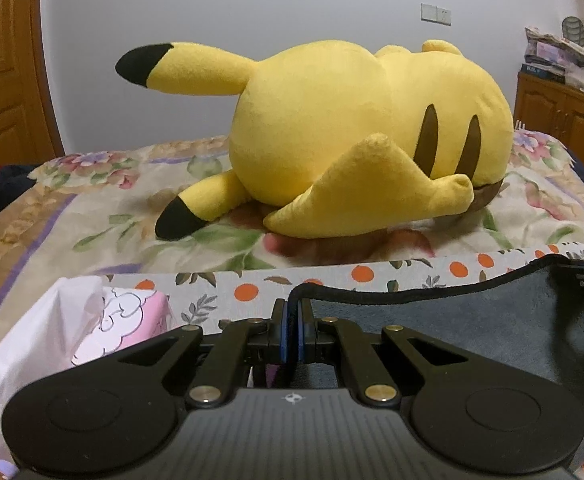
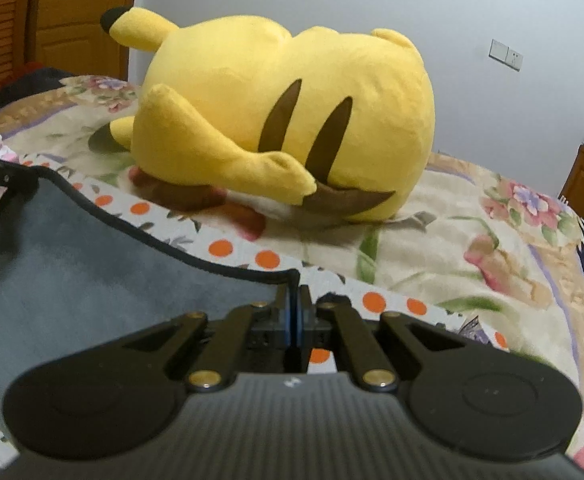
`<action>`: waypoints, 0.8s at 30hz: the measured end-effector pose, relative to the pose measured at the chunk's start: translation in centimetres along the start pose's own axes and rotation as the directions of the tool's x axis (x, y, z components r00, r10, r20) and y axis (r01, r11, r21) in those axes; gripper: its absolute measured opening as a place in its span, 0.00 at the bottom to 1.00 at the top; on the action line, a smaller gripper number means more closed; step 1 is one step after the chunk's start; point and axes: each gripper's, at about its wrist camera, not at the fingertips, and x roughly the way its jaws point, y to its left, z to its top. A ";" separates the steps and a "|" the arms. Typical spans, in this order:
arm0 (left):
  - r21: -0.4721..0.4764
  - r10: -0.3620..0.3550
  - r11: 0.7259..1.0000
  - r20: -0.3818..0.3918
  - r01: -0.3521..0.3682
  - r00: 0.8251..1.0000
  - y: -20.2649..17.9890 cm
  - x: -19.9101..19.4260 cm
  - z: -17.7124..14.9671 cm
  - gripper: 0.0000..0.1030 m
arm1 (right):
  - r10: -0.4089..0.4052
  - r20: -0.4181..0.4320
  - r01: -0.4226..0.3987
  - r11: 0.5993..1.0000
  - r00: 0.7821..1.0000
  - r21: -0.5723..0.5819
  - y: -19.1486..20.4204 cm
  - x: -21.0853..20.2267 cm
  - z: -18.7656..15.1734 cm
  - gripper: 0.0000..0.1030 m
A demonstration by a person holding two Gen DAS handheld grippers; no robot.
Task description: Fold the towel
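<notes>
Both claws pinch the far edge of the towel, one at each corner.

The left claw (image 1: 292, 320) has its blue-padded fingers pressed together on the left corner of the dark grey, black-hemmed plush towel (image 1: 432, 332); the right claw (image 2: 295, 312) is clamped the same way on the towel's right corner. The towel hangs between them, its hem sagging in a curve, over a white cloth printed with orange dots (image 1: 248, 292) on the bed. Beyond the towel lies a big yellow plush toy with black-tipped ears (image 1: 352, 128) on the floral bedspread (image 1: 104, 204); left of the towel sits a white and pink plastic bag (image 1: 72, 320). To fold well, I judge both corners should travel level and together, hem kept taut, clear of the toy.
</notes>
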 end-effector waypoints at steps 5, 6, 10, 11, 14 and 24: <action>-0.004 -0.005 1.000 -0.013 0.005 1.000 0.0 0.1 -0.3 0.06 | -0.003 -0.014 0.003 1.000 1.000 -0.004 0.3 0.0 -0.3 0.05; -0.003 -0.003 1.000 -0.012 0.003 1.000 0.0 0.1 -0.3 0.06 | -0.005 -0.013 0.005 1.000 1.000 -0.001 0.3 0.0 -0.3 0.06; 0.010 -0.003 1.000 -0.013 0.003 1.000 -0.3 -0.3 -0.2 0.12 | -0.013 -0.008 0.013 1.000 1.000 0.004 0.2 -0.6 -0.3 0.13; 0.015 -0.004 1.000 -0.011 0.004 1.000 -0.4 -0.4 -0.2 0.15 | -0.018 -0.006 0.018 1.000 1.000 0.005 0.2 -0.9 -0.4 0.14; 0.026 -0.005 1.000 -0.011 0.005 1.000 -0.7 -1.1 -0.5 0.26 | -0.028 -0.006 0.028 1.000 1.000 0.008 0.3 -1.6 -0.5 0.17; 0.041 -0.037 0.998 -0.043 0.039 0.998 -2.1 -4.6 -2.6 0.28 | 0.052 0.002 -0.052 0.996 0.999 0.069 1.5 -6.4 -2.2 0.45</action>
